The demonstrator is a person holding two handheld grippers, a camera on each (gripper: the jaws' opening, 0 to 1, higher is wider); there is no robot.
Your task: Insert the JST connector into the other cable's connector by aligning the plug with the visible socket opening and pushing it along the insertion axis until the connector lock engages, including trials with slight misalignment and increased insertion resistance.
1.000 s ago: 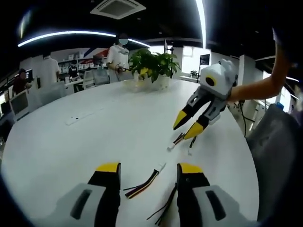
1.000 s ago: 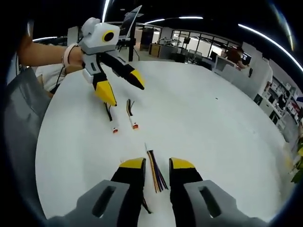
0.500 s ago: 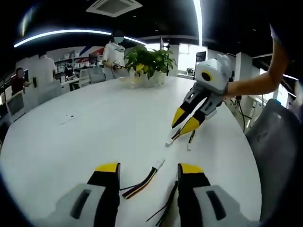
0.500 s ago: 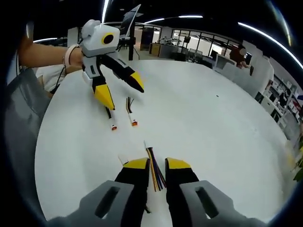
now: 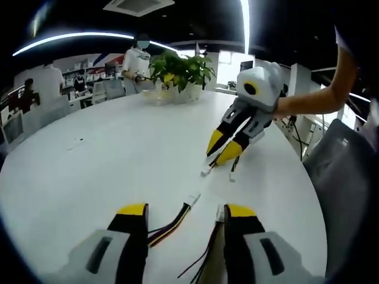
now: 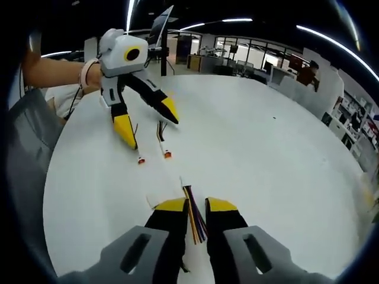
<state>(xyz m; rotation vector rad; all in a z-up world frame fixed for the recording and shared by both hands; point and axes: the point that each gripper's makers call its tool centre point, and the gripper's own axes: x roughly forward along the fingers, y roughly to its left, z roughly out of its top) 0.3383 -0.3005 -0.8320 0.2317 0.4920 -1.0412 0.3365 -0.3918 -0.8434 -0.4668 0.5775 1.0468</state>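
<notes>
Left gripper view: left tongs (image 5: 185,216) spread wide over the white counter (image 5: 106,154); a multicoloured cable (image 5: 172,223) with white connector lies between the jaws.

Right gripper view: right tongs (image 6: 196,207) closed on striped wires (image 6: 193,219) — left tongs (image 6: 148,124) open above two orange-tipped leads (image 6: 154,155).

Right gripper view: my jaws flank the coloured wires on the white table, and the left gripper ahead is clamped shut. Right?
Not quite. The right gripper view shows the left gripper open, its jaws spread wide apart. Your jaws do flank the coloured wires.
</notes>
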